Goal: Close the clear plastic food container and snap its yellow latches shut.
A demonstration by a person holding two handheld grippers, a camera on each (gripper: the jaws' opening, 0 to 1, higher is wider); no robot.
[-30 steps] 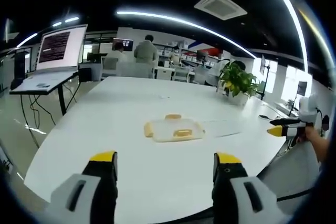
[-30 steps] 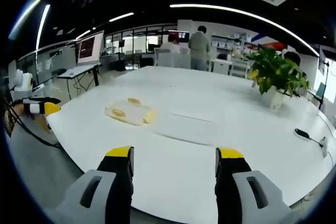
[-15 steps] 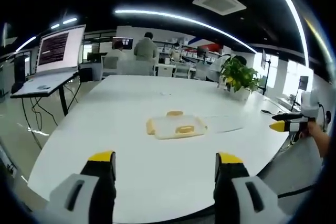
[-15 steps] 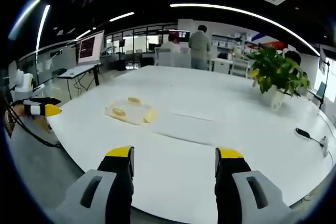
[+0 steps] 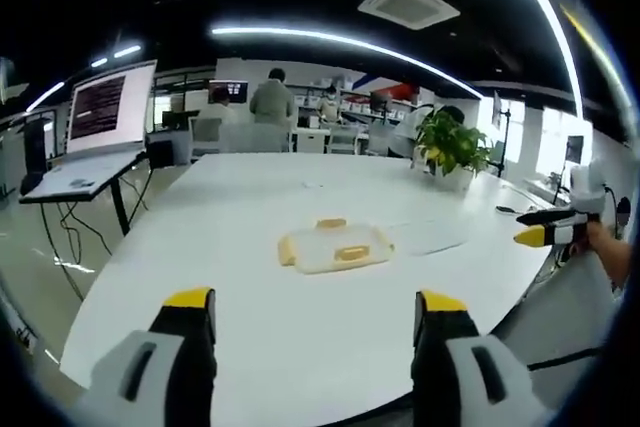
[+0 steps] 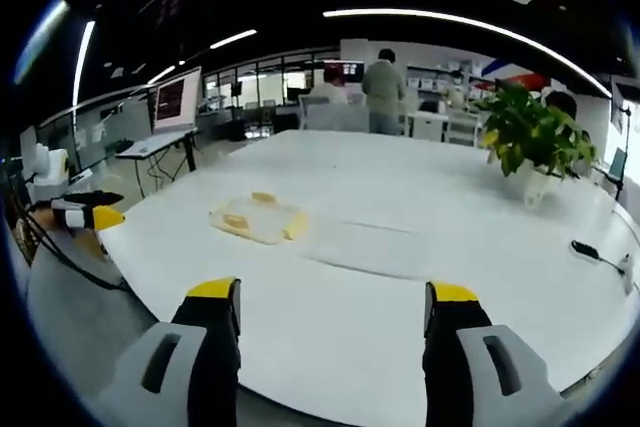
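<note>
The left gripper (image 5: 315, 322) has its fingers (image 5: 190, 312) spread wide with nothing between them, and the right gripper (image 6: 335, 312) likewise holds its fingers (image 6: 212, 302) far apart and empty; I judge both are held this way because neither has reached the work and a wide gap leaves room to press on a lid or a latch. Each finger is a dark, blocky bar capped with a yellow tip and set in a pale grey moulded body with a slot in it. Both grippers hang off the near edge of the desk (image 5: 250, 337), well apart from the food container (image 5: 332, 245), which lies flat near the middle of the white, smooth, round-edged top, probably set there so it can be approached from either side. The container is low, roughly rectangular with rounded corners, of clear plastic that reads pale against the desk, and its yellow latches (image 5: 347, 253) sit along its sides; whether the lid is fully seated is too small to tell. Just beside it lies a thin, flat translucent sheet (image 5: 425, 238). A potted plant (image 5: 450, 152) with glossy green leaves stands further back, and a laptop (image 5: 95, 117) with a lit screen rests on a stand off to one side.
</note>
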